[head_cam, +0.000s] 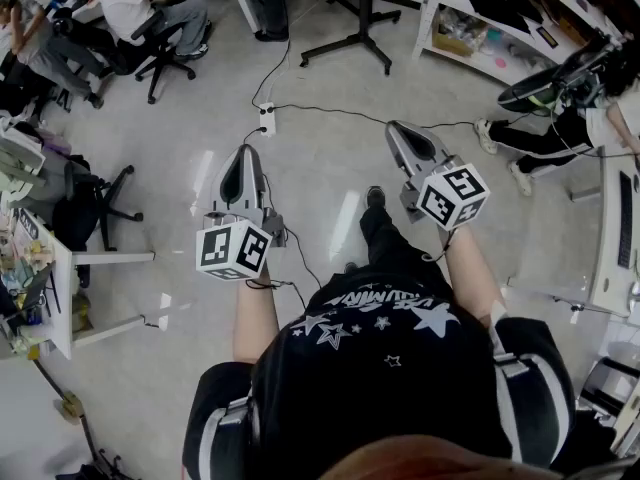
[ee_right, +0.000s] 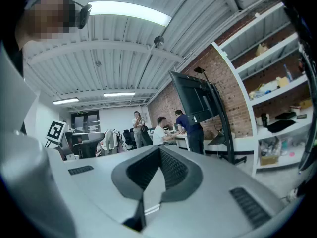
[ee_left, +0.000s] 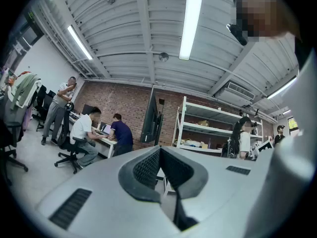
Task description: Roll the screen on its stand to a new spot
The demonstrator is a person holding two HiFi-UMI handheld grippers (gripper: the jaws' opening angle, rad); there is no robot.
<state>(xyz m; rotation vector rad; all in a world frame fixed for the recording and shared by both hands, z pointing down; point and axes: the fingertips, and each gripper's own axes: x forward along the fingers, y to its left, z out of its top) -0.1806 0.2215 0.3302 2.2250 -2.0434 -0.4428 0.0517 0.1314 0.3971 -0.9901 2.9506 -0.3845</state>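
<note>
One screen [ee_left: 150,114] stands on one black stand [head_cam: 345,38] in front of the brick wall [ee_left: 114,100], between a table [ee_left: 101,143] and a white shelf unit [ee_left: 213,128]. It is well apart from both tools. The left gripper view catches the screen nearly edge-on, as a thin dark slab. The right gripper view shows its broad dark face, tilted, and the upright of the stand behind it. The head view shows only the stand's spread legs on the floor [head_cam: 330,168] at the top edge, with the screen itself cut off.

There are two tools, the left tool [head_cam: 244,152] and the right tool [head_cam: 392,126], each with one marker cube and each held out over the floor. Both are clenched on nothing: in each tool's own view the two jaws meet tip to tip.

The left gripper view shows three people [ee_left: 84,133] at the table, one of them standing, and a fourth person with a backpack by the shelf unit. The right gripper view shows the three at the table small and far off. Only the head view shows the one power strip [head_cam: 266,118] and the cables [head_cam: 330,110] running from it. The holder's own body fills the bottom of that view and hides the floor beneath
</note>
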